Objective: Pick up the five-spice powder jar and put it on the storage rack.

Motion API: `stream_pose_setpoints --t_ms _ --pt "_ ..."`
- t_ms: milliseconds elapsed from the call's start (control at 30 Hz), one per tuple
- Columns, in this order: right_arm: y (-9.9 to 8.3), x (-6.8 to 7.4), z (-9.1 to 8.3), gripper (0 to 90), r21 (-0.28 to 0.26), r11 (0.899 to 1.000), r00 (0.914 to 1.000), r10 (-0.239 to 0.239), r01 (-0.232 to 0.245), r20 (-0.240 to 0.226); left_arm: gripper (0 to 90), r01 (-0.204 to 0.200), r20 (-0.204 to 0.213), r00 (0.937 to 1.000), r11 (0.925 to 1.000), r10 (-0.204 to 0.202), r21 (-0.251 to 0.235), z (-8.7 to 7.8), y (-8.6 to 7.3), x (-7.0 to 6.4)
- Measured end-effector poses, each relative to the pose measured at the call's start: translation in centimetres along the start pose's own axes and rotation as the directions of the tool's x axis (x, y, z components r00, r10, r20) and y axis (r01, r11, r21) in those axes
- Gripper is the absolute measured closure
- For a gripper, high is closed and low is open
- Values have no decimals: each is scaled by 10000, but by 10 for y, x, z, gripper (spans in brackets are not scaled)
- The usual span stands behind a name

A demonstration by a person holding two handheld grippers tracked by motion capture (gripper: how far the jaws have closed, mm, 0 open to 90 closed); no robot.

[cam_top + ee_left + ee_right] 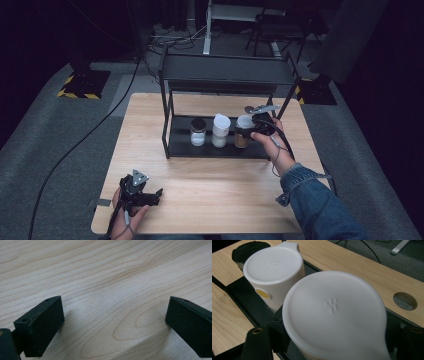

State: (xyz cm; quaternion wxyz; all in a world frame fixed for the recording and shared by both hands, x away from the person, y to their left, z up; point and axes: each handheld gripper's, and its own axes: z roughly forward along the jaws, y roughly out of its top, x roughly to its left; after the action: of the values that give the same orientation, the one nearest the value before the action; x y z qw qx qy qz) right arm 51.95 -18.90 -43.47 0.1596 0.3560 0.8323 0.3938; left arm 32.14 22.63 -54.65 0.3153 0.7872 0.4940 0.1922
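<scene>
Three jars stand in a row on the lower shelf of a black rack [172, 150]: a black-lidded jar [198, 132] with white contents, a white-lidded jar [220, 130], and a white-lidded jar with brown contents [243, 133]. My right gripper [256, 129] reaches in from the right, its jaws on either side of the brown jar, whose white lid [334, 315] looms close in the right gripper view. Behind it are the other white lid [273, 267] and the black lid [249, 251]. My left gripper [150, 194] rests open near the table's front left, its jaws wide apart over bare wood [113, 322].
The rack's upper shelf [227, 70] overhangs the jars. A round hole [405, 300] is cut in the wooden table [215, 195] behind the rack. Cables trail over the grey floor to the left.
</scene>
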Motion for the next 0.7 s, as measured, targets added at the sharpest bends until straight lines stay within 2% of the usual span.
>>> stream_pose_setpoints --t_ms 433,700 --pt "-8 -3 6 302 182 9997 9999 167 -167 4 16 4 5 10000 10000 -4 10 0 0 0" --pt "-10 0 7 301 164 9999 9999 -34 32 132 14 2 -7 10000 10000 -2 24 0 0 0"
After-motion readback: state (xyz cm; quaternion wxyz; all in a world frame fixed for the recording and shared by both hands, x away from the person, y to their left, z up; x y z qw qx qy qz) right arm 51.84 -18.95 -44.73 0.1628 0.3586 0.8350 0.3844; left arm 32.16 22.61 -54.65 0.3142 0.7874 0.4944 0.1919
